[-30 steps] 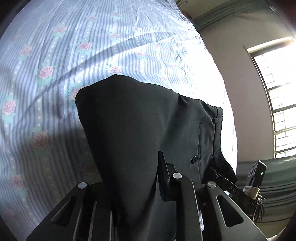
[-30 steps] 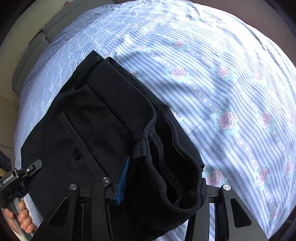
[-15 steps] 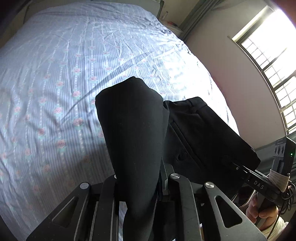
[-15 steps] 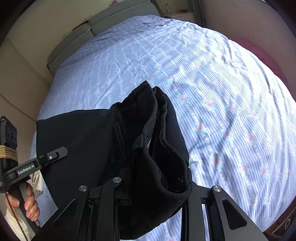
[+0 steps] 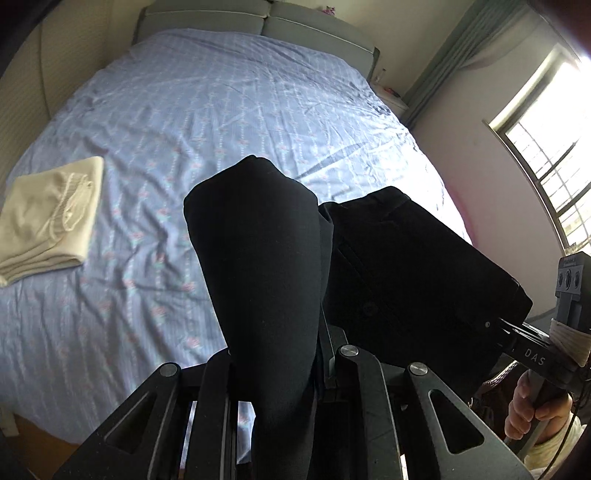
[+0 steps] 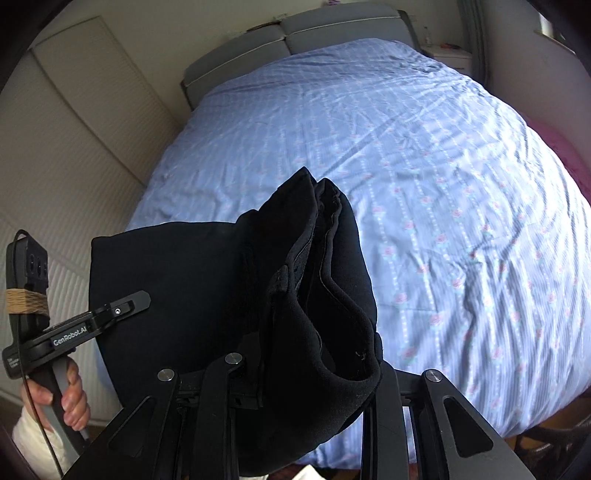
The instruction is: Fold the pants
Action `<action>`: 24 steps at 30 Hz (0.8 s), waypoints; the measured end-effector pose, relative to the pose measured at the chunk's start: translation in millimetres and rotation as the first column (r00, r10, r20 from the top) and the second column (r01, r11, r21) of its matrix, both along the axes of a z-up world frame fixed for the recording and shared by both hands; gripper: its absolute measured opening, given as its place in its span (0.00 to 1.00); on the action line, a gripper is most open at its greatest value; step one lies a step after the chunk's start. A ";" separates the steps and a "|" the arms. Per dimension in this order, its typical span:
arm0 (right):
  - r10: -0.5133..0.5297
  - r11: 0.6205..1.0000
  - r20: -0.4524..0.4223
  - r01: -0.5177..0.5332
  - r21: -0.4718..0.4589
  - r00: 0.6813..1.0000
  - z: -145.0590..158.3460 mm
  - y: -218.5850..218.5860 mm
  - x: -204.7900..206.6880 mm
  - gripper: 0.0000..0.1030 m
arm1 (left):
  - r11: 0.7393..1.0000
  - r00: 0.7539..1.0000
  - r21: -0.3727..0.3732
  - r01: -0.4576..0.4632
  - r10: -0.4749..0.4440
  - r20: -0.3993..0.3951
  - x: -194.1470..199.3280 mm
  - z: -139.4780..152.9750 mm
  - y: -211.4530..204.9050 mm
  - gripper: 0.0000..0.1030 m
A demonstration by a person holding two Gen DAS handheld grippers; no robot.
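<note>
Black pants (image 5: 258, 240) hang folded in the air above the bed, held up at both ends. My left gripper (image 5: 277, 365) is shut on one bunched end, and the cloth drapes forward over its fingers. My right gripper (image 6: 306, 373) is shut on the thick waistband end (image 6: 332, 280), whose layers bulge out between the fingers. The pants stretch between the two as a dark sheet (image 6: 177, 280). In the right wrist view the left gripper (image 6: 144, 299) clamps the cloth's left edge, with a hand (image 6: 70, 391) on its handle. The left wrist view shows the right gripper (image 5: 506, 328) at the far right.
A bed with a blue striped, rose-patterned sheet (image 5: 184, 110) lies below. A folded white garment (image 5: 48, 218) rests on its left side. A grey headboard (image 5: 258, 14) is at the far end, a window (image 5: 554, 147) to the right, and a pale panelled wall (image 6: 74, 147) to the left.
Both grippers have risen and pulled back with the pants, lifting them off the sheet. The bed now looks much farther away, and the white garment and headboard have come into view.
</note>
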State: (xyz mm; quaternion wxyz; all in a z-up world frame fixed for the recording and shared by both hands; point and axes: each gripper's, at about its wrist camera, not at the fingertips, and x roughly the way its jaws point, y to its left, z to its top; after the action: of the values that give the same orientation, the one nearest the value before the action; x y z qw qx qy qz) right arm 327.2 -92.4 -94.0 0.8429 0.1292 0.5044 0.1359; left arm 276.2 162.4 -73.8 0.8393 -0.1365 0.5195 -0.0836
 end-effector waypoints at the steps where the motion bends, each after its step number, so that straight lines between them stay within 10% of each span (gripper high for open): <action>1: 0.037 0.999 0.005 -0.037 0.002 0.999 3.2 11.3 -3.4 0.26 | 0.999 0.999 -0.002 -0.035 0.035 0.003 -13.4 3.8 13.6 0.17; 18: 0.472 0.873 0.134 -0.483 0.064 0.871 43.8 170.2 -45.1 0.25 | 0.865 0.870 -0.141 -0.482 0.492 0.040 -150.5 32.2 171.8 0.17; 24: 0.483 0.868 0.173 -0.495 0.038 0.859 55.9 233.2 -56.2 0.26 | 0.879 0.883 -0.160 -0.449 0.464 0.073 -141.8 29.3 243.7 0.17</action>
State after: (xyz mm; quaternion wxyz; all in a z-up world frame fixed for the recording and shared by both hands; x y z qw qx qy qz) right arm 271.0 140.8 -38.2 0.8120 0.0197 0.4464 0.3754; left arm 134.5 406.2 -44.5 0.8508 -0.3083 0.4192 0.0734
